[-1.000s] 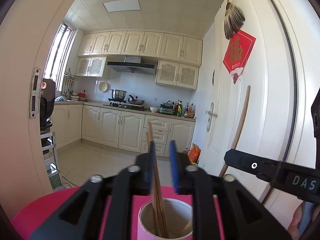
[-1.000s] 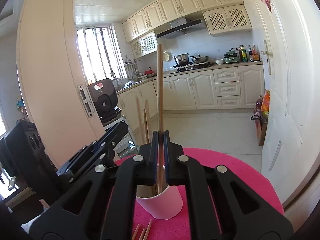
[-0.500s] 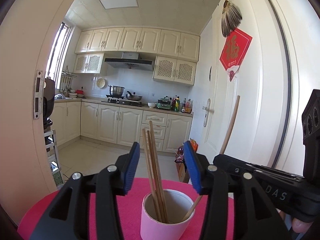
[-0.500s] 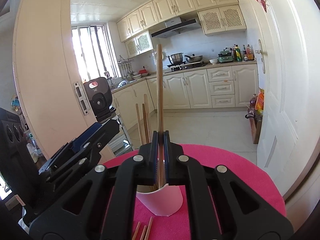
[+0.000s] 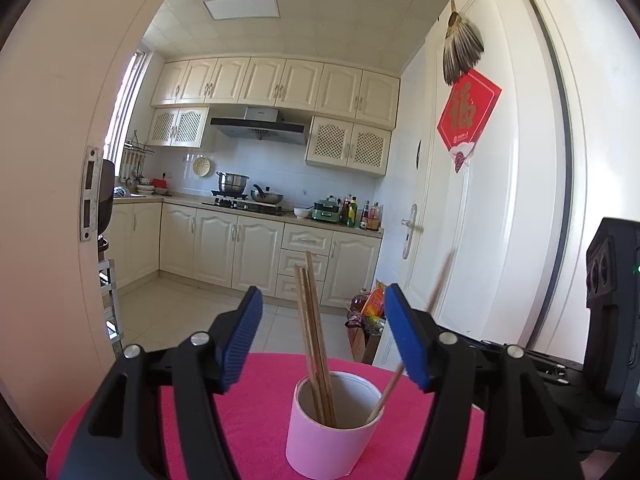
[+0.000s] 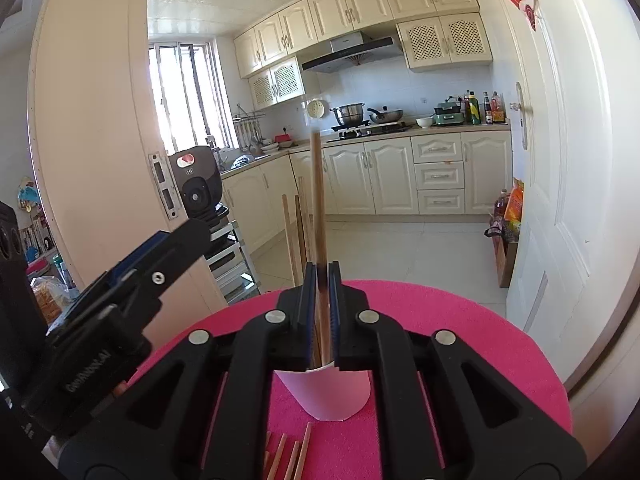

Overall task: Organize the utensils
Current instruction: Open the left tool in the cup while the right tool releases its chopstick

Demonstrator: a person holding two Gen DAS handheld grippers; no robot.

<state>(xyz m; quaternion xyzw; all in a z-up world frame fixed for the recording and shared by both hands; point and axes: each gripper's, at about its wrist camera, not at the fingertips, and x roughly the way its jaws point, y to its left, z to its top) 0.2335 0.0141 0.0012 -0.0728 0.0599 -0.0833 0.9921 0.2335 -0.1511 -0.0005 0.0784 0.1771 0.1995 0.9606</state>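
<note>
A pale pink cup [image 5: 332,428] stands on the round pink table top [image 5: 248,392] and holds three wooden chopsticks [image 5: 314,340]. My left gripper [image 5: 324,292] is open, its jaws still opening on either side of those chopsticks without touching them. A fourth chopstick [image 6: 318,208], blurred, stands between the blue pads of my right gripper [image 6: 322,270] with its lower end in the cup [image 6: 328,396]. The right jaws are opening, with a thin gap beside the stick. That stick [image 5: 404,368] leans on the cup's right rim in the left wrist view.
Several loose chopsticks [image 6: 292,456] lie on the table top [image 6: 460,320] in front of the cup. A white door [image 5: 500,200] stands close on the right and a door frame [image 6: 92,160] on the left. The kitchen floor lies beyond the table's far edge.
My left gripper opened, let go of the chopsticks in the cup and drew back. My right gripper's jaws parted slightly and its chopstick slid down into the cup.
</note>
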